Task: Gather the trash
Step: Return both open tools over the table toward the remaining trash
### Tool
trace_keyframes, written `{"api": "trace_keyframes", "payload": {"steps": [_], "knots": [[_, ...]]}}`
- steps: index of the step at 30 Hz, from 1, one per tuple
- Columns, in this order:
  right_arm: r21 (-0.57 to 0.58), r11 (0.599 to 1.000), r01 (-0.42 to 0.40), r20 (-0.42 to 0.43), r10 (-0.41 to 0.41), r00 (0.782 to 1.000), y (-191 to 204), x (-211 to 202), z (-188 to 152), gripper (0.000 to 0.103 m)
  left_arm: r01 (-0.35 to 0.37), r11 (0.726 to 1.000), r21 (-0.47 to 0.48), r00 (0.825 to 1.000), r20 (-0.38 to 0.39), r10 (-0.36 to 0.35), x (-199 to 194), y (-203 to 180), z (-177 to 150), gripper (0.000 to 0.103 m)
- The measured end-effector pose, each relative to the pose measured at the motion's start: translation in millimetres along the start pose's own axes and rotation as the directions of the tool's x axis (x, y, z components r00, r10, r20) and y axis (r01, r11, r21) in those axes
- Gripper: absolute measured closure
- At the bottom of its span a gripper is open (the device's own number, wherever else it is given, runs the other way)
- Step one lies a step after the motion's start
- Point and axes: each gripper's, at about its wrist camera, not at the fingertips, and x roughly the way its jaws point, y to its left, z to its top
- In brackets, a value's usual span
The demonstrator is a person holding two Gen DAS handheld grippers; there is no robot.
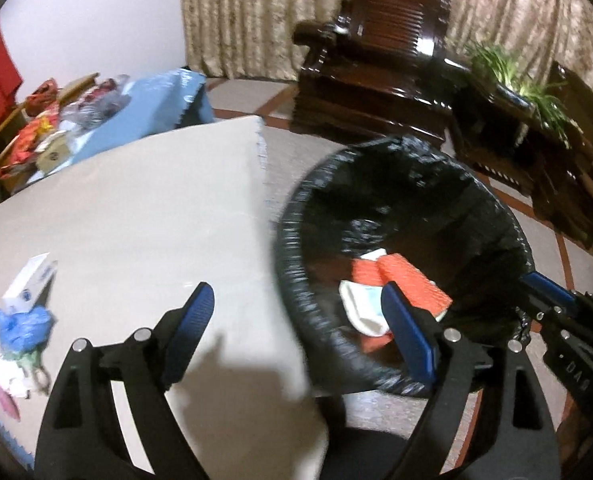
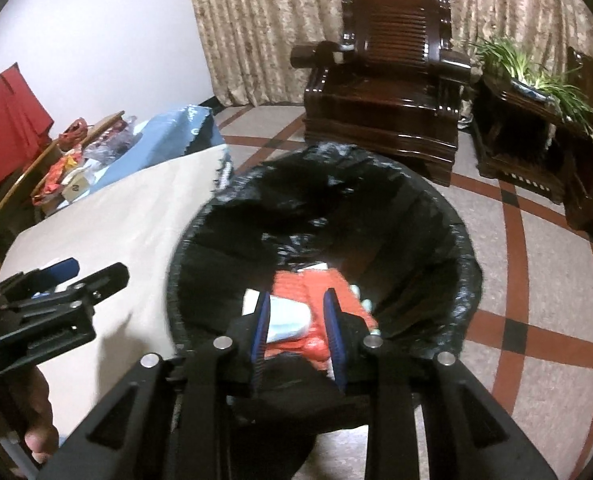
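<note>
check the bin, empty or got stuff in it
Not empty: the black-lined bin holds an orange packet and white paper at the bottom.

Dark carved wooden armchair [image 2: 384,92] stands against beige patterned curtains [image 2: 280,20]. Green potted plant [image 2: 536,72] on dark wooden side table [image 2: 512,140]. Red cloth [image 2: 8,120] by white wall [image 2: 96,32].

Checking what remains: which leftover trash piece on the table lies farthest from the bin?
The pink scrap, at the table's near-left edge, beyond the white box, blue wad and white wad.
</note>
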Motion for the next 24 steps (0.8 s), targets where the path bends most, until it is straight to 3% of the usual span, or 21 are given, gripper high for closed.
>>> {"api": "trace_keyframes", "payload": {"steps": [7,24], "knots": [[-0.054,0.997,-0.053,0.035,0.055,0.998,51.2,-20.0,3.5,0.059,-0.071,0.997,-0.013,0.996,0.045,0.071,-39.5,55.0,-16.0,0.019],[-0.239,0.953,-0.189,0.033,0.202,0.979,199.5,-40.3,-18.5,0.058,-0.238,0.953,-0.185,0.962,0.088,0.257,-121.0,219.4,-74.2,0.017]]}}
